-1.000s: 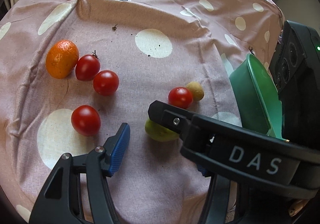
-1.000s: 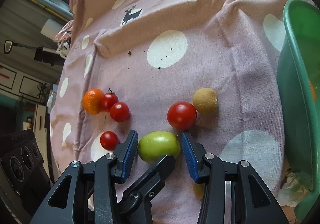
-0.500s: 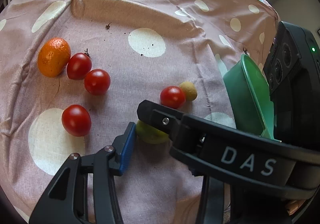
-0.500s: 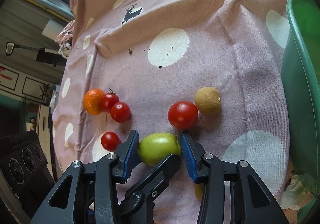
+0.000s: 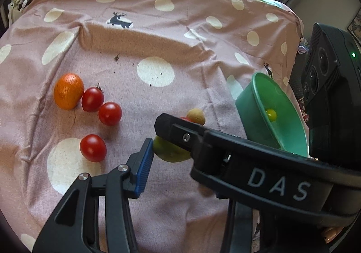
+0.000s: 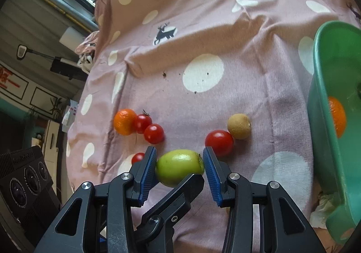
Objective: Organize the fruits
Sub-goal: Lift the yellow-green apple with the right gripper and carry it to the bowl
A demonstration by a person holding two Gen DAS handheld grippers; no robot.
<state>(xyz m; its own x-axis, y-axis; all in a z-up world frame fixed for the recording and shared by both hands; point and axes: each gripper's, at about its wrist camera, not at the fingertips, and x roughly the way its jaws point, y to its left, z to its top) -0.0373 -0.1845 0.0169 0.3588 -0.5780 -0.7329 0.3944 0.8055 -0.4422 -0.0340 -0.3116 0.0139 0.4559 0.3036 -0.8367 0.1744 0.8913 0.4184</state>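
Observation:
A green fruit (image 6: 179, 167) sits between the blue pads of my right gripper (image 6: 180, 170), which is shut on it and holds it above the cloth; it also shows in the left wrist view (image 5: 171, 151). A red tomato (image 6: 218, 142) and a tan fruit (image 6: 239, 126) lie just beyond. An orange (image 5: 68, 91) and three tomatoes (image 5: 110, 113) lie at the left. My left gripper (image 5: 180, 162) is open, its right finger hidden behind the right gripper's body. The green bowl (image 6: 325, 104) stands at the right, holding an orange (image 6: 337, 116).
A pink dotted cloth (image 5: 158, 33) covers the table, wrinkled at the back. A small yellow fruit (image 5: 270, 114) lies inside the bowl (image 5: 250, 99). Crumpled white paper (image 6: 325, 207) lies below the bowl. A window sits beyond the far edge.
My right gripper has closed on the green fruit and risen with it; both views have pulled back from the cloth. The other fruits have not moved.

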